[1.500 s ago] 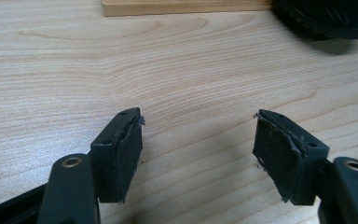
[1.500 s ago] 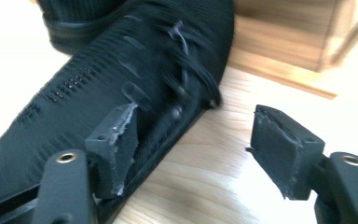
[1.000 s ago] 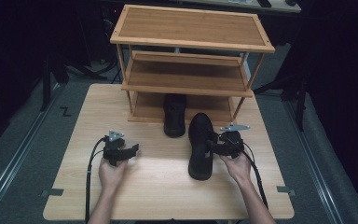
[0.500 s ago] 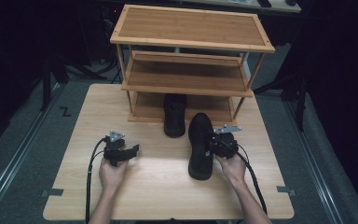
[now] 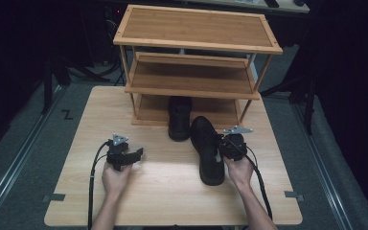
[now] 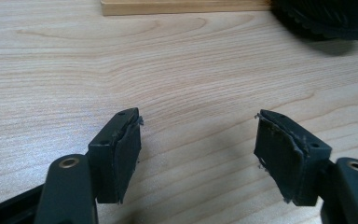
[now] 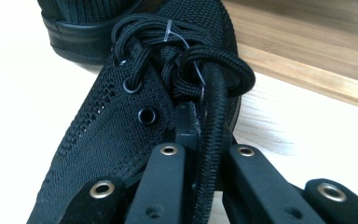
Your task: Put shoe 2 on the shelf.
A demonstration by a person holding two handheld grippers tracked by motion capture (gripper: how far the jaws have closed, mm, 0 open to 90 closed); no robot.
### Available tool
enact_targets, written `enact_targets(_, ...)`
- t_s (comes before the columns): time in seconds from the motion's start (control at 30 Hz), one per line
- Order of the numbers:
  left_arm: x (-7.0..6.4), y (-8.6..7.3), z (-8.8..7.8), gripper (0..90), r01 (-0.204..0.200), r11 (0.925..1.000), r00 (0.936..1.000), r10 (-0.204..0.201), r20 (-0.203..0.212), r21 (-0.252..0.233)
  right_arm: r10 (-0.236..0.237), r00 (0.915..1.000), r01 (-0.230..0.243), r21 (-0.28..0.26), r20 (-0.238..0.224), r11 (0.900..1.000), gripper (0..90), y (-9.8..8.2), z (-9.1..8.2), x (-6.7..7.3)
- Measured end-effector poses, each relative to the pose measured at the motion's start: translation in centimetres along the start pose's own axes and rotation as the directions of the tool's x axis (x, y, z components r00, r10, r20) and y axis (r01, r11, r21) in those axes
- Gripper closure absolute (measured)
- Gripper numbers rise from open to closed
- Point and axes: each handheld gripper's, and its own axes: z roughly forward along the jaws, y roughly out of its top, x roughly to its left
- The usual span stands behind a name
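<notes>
Black shoe [image 5: 207,151] lies mid-table, toe pointing to 6 o'clock, well in from the table [image 5: 172,201] front edge. Right gripper [image 7: 204,154] at its 3 o'clock has just closed its jaws on the shoe's collar edge. Left gripper [image 5: 136,155], at the shoe's 9 o'clock, is spread wide over bare wood. At 12 o'clock, a second shoe [image 5: 179,117] sits under the shelf rack [image 5: 196,48].

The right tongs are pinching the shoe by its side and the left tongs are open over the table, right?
Not quite. The right tongs are shut on the shoe's lace, not its side; their jaws have just been closing on it, as the right gripper view shows. The left tongs are indeed open over the table.
</notes>
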Motion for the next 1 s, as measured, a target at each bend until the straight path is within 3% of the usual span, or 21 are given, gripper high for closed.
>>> enact_targets(0.4, -0.2, 0.0, 0.1, 31.5, -0.002, 1.0000, 1.0000, 0.002, 0.006, 0.000, 0.021, 0.9998, -0.020, -0.061, 0.003, 0.998, 88.1, 0.5, -1.4, -0.6)
enact_targets(0.8, -0.5, 0.1, 0.2, 31.4, -0.026, 0.9996, 0.9996, 0.026, 0.008, 0.006, 0.059, 0.9982, -0.060, -0.093, -0.014, 0.994, 88.3, 0.9, -1.2, -1.7)
enact_targets(1.0, -0.5, 0.1, 0.2, 31.4, -0.025, 0.9997, 0.9997, 0.025, 0.009, 0.005, 0.053, 0.9985, -0.051, -0.105, 0.015, 0.993, 88.2, 1.6, -1.2, -2.1)
